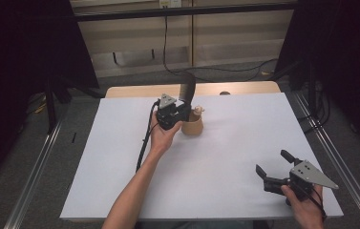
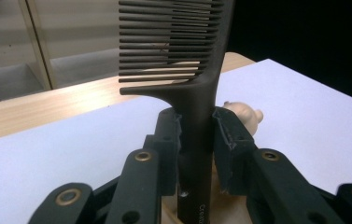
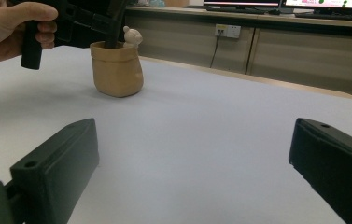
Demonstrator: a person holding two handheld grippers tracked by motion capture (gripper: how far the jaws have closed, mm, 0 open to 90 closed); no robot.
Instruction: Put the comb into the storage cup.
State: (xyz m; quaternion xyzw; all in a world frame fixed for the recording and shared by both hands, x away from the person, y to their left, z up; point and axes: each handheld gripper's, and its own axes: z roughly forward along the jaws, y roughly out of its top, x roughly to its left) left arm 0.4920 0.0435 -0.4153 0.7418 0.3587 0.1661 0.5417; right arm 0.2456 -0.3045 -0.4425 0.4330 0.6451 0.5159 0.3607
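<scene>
Two grippers were seen over the white table. At the left, toward 11 o'clock, a black comb was clamped upright by the left gripper, its handle lowered into a tan pot beside a small figurine. Partial lettering "Crea" was read on the handle. At 4 o'clock the right gripper was held with jaws spread, empty.

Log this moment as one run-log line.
left gripper: shut on black comb, handle end in tan pot | right gripper: open, near table corner | pot: upright, small figure at rim

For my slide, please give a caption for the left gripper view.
Left tool shut on an upright black comb, above a tan holder on the white table.
</scene>
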